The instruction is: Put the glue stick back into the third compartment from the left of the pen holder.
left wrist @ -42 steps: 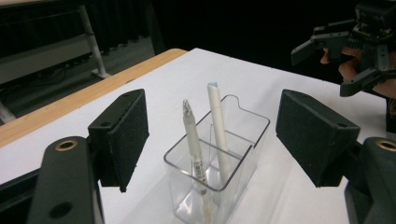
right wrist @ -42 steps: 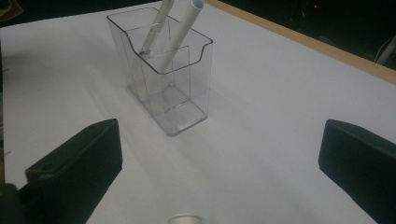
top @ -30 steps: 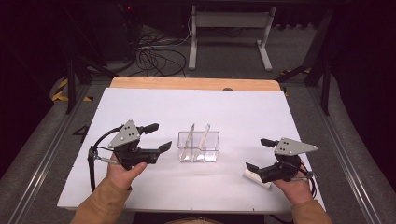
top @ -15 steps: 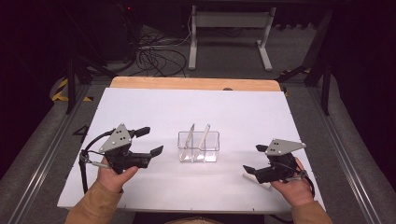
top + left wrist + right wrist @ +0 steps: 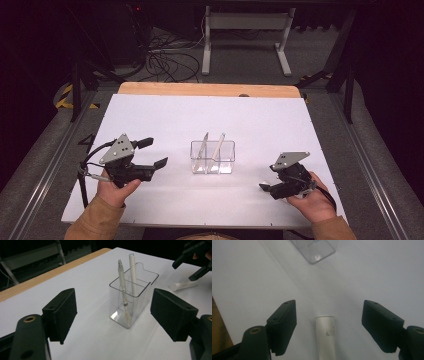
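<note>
White pen (image 5: 325, 336) lies flat near tabletop (image 5: 165, 115) front-right corner, between right gripper (image 5: 329, 326) jaws, just been closing, not touching. Left gripper (image 5: 152, 153) jaws apart, empty, near front-left.

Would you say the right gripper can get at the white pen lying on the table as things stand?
Probably yes: the right gripper, whose jaws have just been closing, already straddles the white pen, with bare table around it and the clear holder well off.
</note>
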`<control>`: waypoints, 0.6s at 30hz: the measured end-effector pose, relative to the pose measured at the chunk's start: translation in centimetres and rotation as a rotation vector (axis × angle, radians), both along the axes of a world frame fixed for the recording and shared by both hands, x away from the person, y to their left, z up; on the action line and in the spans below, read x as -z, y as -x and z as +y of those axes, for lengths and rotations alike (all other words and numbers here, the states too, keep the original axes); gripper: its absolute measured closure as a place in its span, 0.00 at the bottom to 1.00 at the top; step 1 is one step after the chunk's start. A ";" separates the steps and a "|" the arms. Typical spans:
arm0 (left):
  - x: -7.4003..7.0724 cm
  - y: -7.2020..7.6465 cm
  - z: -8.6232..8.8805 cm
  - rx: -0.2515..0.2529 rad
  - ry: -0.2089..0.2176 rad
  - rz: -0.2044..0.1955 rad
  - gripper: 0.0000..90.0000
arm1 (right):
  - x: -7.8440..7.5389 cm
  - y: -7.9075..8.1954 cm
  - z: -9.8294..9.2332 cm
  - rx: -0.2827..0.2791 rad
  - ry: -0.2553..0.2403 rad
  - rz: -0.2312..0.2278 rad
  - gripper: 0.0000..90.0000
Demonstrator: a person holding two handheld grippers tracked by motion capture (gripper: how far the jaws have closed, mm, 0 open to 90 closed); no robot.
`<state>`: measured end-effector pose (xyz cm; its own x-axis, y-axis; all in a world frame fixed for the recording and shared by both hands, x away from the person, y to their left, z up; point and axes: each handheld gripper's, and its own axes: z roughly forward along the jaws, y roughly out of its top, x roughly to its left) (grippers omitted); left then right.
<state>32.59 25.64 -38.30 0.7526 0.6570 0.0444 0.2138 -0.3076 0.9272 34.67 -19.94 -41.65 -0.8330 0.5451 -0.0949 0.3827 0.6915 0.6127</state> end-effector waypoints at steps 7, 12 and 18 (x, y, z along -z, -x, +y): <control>0.1 0.1 0.3 -0.009 -0.003 0.004 0.24 | 0.9 -0.2 0.6 -0.010 0.094 0.046 0.35; 0.2 0.2 0.4 -0.010 -0.009 0.004 0.24 | 1.3 -0.3 0.8 -0.018 0.131 0.079 0.38; 0.2 0.2 0.4 -0.009 -0.011 0.002 0.24 | 1.6 -0.3 1.1 -0.022 0.170 0.103 0.43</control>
<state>32.36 26.00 -38.53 0.7465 0.6636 0.0498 0.2190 -0.3157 0.9232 34.96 -18.89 -43.29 -0.8544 0.5104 -0.0972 0.4215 0.7902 0.4448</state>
